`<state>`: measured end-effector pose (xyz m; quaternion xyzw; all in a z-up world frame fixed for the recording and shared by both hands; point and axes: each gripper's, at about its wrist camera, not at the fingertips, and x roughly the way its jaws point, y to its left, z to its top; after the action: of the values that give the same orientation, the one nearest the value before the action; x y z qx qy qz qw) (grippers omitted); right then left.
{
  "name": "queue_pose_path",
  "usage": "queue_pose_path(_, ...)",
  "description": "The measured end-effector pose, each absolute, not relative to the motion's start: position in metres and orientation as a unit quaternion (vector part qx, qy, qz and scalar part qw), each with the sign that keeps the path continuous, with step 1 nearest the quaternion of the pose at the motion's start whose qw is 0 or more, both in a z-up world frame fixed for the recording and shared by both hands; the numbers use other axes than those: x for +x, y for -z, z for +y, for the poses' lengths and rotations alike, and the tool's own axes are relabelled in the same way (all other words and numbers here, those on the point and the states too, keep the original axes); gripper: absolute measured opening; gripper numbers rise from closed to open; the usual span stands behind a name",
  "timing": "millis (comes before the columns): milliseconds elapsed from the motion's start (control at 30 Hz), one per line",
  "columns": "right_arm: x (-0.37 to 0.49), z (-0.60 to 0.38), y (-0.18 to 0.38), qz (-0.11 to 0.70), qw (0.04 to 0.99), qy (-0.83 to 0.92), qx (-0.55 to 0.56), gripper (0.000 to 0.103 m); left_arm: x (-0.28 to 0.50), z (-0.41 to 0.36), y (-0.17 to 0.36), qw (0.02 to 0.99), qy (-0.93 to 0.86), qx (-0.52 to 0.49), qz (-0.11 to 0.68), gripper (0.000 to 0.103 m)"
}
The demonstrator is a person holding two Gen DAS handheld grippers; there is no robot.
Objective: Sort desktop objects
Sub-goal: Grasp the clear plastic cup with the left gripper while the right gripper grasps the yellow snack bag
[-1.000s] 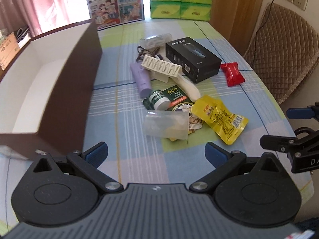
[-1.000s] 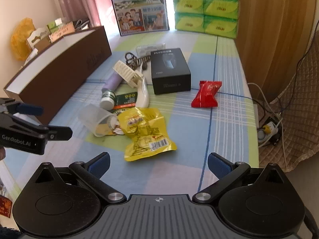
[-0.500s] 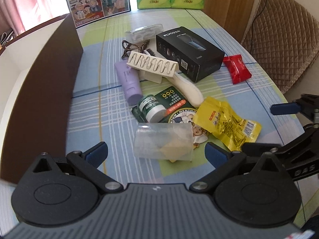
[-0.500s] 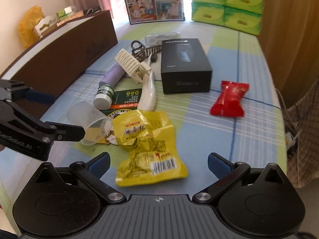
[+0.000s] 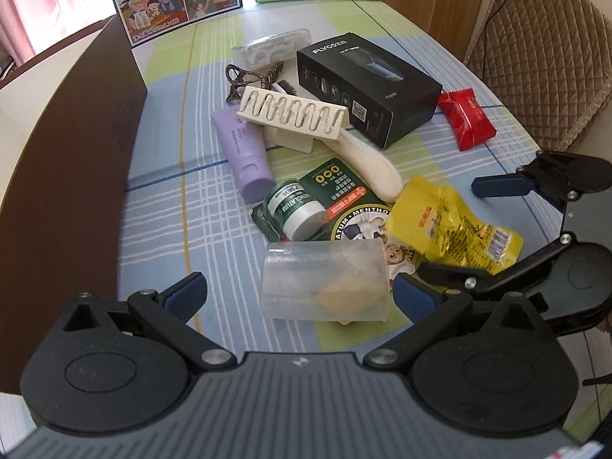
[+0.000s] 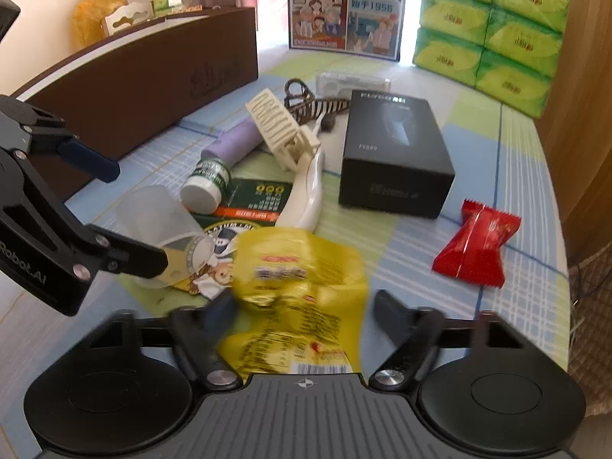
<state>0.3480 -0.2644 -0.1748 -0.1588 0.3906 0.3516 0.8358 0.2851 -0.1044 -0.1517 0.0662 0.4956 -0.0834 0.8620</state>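
"FLYCO" on black box (image 5: 367, 88); seemingly "MENTHOLATUM" on green jar (image 5: 294, 210)

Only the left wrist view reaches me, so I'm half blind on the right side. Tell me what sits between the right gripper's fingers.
Observer: The yellow snack packet lies between the fingers of the right gripper. The jaws are closing, and one finger is still clear of the packet.
Operator: Describe my left gripper from that side.
Observer: The left gripper straddles the clear cup. One finger crosses in front of the cup's mouth and the other stands on its far side. I cannot tell whether either touches it.
Operator: Report what is behind the brown box.
Observer: A yellow bag and a cut cardboard holder stand behind the brown box, by the wall.
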Motion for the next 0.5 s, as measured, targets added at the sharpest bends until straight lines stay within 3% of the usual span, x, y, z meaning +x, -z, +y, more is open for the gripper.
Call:
queue_pose_path(200,0.346,-0.268,0.171,0.393,0.833,-0.351,-0.165,0.059,0.288,-0.107,0.155,0.861,0.089,0.070,0.496,0.102)
queue_pose_path(367,0.343,-0.285,0.168,0.399,0.840,-0.331,-0.159,0.057,0.291,-0.110,0.158,0.861,0.093,0.071,0.495,0.102)
queue_pose_path(500,0.341,-0.296,0.166,0.405,0.841,-0.322,-0.156,0.056,0.292,-0.114,0.161,0.861,0.095,0.076,0.494,0.091)
